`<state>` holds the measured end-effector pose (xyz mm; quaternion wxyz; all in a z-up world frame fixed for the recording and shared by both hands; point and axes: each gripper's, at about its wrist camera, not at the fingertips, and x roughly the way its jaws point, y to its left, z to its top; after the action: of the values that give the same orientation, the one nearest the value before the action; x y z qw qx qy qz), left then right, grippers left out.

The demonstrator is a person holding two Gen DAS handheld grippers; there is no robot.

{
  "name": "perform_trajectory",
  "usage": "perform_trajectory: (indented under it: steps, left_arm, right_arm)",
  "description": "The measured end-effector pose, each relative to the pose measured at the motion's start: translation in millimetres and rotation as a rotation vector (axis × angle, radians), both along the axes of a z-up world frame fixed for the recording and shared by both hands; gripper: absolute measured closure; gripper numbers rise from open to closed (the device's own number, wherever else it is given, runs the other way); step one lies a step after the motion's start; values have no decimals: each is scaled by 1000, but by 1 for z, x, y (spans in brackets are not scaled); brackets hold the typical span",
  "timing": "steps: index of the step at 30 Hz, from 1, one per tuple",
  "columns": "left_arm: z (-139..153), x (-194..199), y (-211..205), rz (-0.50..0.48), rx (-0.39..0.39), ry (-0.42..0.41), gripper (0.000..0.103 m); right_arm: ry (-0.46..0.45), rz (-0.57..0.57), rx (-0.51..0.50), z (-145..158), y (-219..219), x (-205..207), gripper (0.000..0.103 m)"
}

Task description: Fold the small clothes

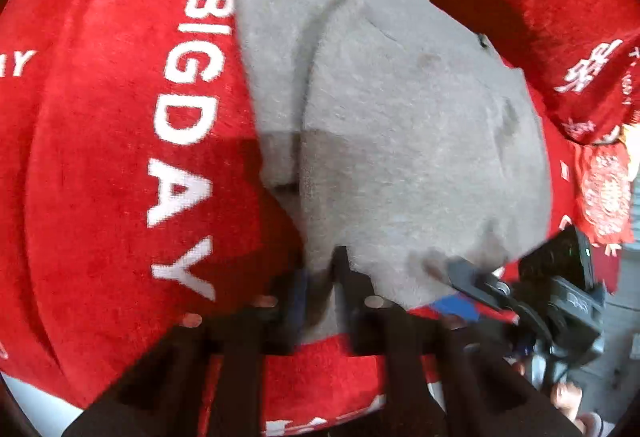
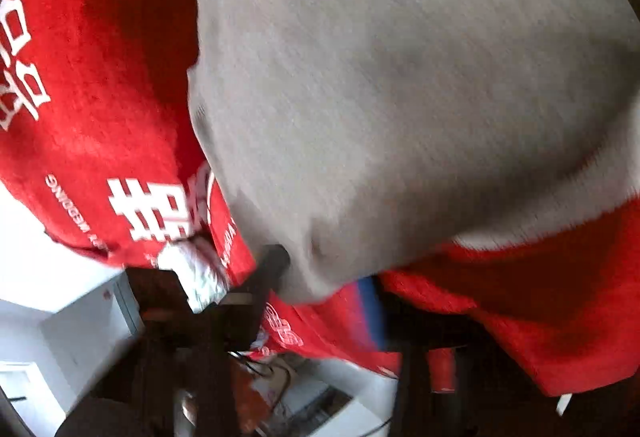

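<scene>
**Gripping the grey garment at its near hem**

Looking down my left view, I see the grey garment (image 1: 400,125) lying on the red cloth (image 1: 100,157), just beside the white lettering (image 1: 188,125) that reads THE BIG DAY; one part of it is folded over the rest, with a seam running down the left third. My left gripper (image 1: 320,277) is clamped on the near edge; grey fabric sits between its dark fingers (image 1: 348,269). The right gripper (image 1: 476,277) shows at the lower right of that view, its tip at the garment's near right corner; a blue strip (image 1: 456,307) lies just beneath it.

From the right view, blurred, the garment (image 2: 400,97) fills most of the picture and bulges over the cloth (image 2: 100,97); my right gripper (image 2: 328,277) is closed narrow, its tips buried under the grey corner, so it holds that fabric; its dark finger (image 2: 272,261) pokes out on the left.
</scene>
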<state>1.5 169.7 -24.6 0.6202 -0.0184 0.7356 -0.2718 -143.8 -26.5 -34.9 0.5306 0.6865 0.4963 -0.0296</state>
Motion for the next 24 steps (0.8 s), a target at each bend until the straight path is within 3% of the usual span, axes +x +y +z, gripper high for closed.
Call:
perform_trajectory:
  steps: [5,8,14,18,21,24]
  left_arm:
    - [23,-4,1,-75,-46,-84,91]
    - [19,-8,3,-74,-24,-91,91]
    - [3,-20,7,-88,11,-93,91]
    - [20,-18,14,-106,34,-109,91]
    - [47,-4,18,-96,32,-188,91]
    - [63,22,5,-86,22,-274,91]
  right_arm:
    - [-62,150,-165,44,-14,18,96]
    - [-18,207,-187,36,-7,12,96]
    - [50,205,-181,13,-5,-9,96]
    - [56,358,-191,27,-6,-4,96]
    - [-23,443,-289,63,-24,-1,95]
    - [-43,418,-461,92,-71,9,95]
